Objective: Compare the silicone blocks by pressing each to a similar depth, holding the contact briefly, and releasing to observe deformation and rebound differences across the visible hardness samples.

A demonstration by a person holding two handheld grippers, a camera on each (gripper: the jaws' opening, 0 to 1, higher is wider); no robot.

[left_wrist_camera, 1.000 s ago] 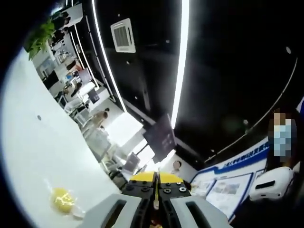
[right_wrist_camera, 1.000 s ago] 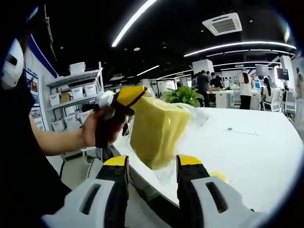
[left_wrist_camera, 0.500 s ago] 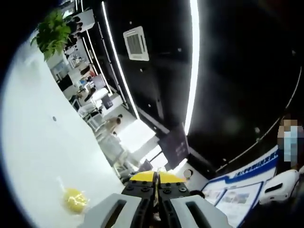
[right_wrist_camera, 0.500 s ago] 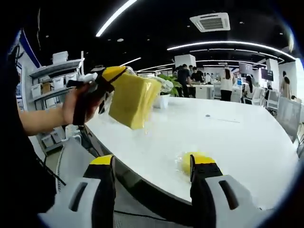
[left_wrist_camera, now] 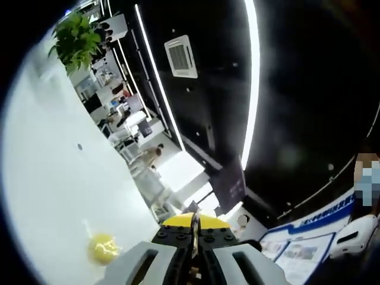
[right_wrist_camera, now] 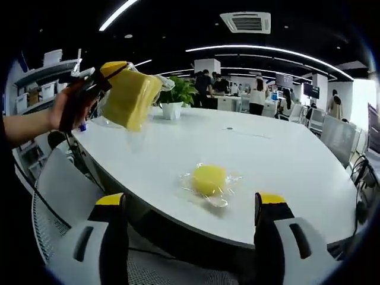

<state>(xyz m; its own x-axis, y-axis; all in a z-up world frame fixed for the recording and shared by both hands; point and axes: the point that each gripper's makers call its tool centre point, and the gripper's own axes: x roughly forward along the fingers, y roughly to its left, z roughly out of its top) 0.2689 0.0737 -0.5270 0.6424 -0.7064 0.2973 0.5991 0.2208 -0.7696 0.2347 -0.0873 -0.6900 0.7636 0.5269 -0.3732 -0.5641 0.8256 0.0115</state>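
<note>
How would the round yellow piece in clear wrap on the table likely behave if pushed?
The round yellow piece lies low and flat on the white table, so it probably slides rather than rolls. Its loose clear wrap looks glossy, likely slippery. Being silicone, it may give slightly.

Round block (right_wrist_camera: 209,179) on table (right_wrist_camera: 285,172) — plant (right_wrist_camera: 176,95) behind.

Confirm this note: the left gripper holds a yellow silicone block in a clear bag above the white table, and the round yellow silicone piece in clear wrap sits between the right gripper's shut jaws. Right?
Not quite. In the right gripper view the right gripper is open, its jaws spread wide, and the round yellow silicone piece in clear wrap lies on the white table beyond them. The left gripper does hold the yellow silicone block aloft.
</note>
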